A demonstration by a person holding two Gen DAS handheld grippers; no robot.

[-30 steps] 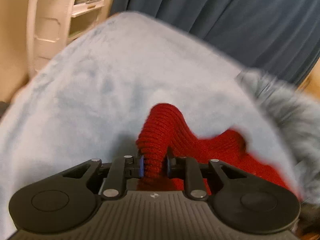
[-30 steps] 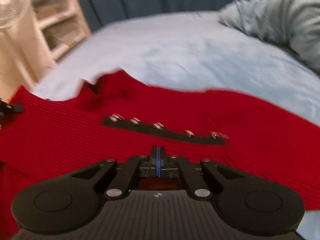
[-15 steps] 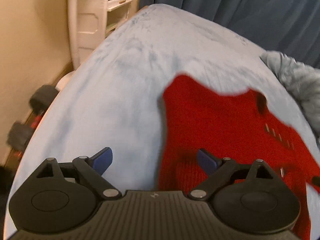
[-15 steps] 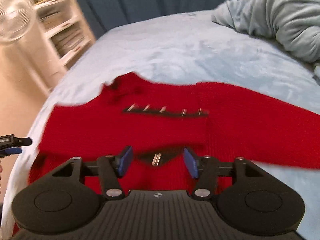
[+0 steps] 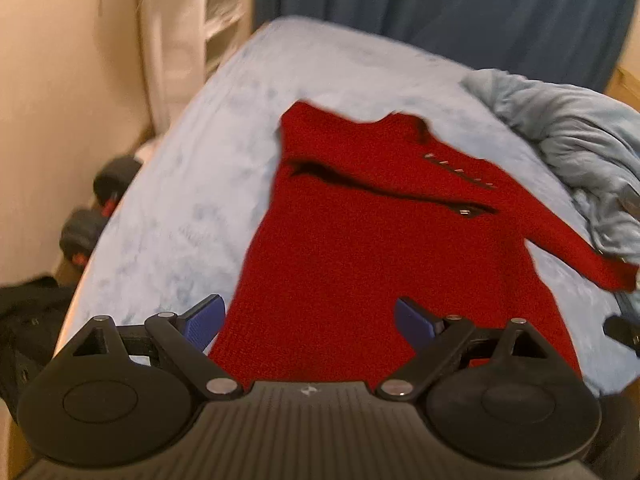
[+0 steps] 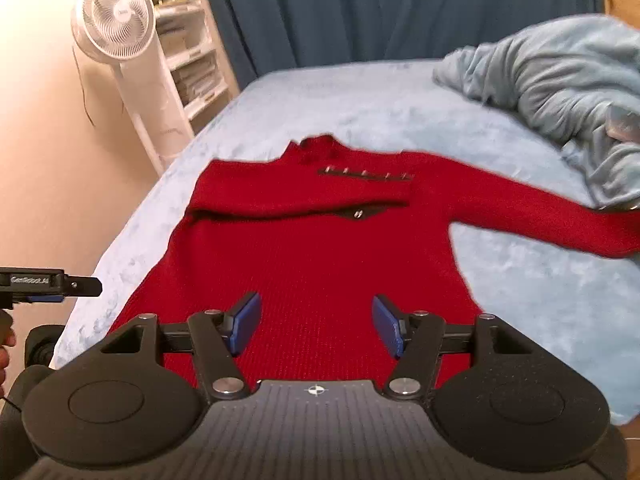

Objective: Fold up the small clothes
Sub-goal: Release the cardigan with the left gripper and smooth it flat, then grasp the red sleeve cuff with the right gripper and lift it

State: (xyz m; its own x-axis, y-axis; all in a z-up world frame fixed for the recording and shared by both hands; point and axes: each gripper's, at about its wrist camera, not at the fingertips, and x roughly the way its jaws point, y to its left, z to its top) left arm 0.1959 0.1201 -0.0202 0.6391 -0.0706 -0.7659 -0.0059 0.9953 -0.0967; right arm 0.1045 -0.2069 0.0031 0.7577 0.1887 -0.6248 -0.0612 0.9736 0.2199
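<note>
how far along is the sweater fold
Early. Done: the red knit sweater lies flat on the pale blue bed cover, and one sleeve looks folded across the chest. In hand: nothing; the left gripper and right gripper both hang open above the hem. Left: the other sleeve reaches out toward the crumpled grey-blue blanket and needs folding in, then the body.

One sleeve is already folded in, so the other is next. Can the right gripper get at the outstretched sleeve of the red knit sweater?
Probably yes. The right gripper has open, empty jaws, and the outstretched sleeve lies flat on the light blue blanket; only its cuff end meets the crumpled grey-blue duvet.
</note>
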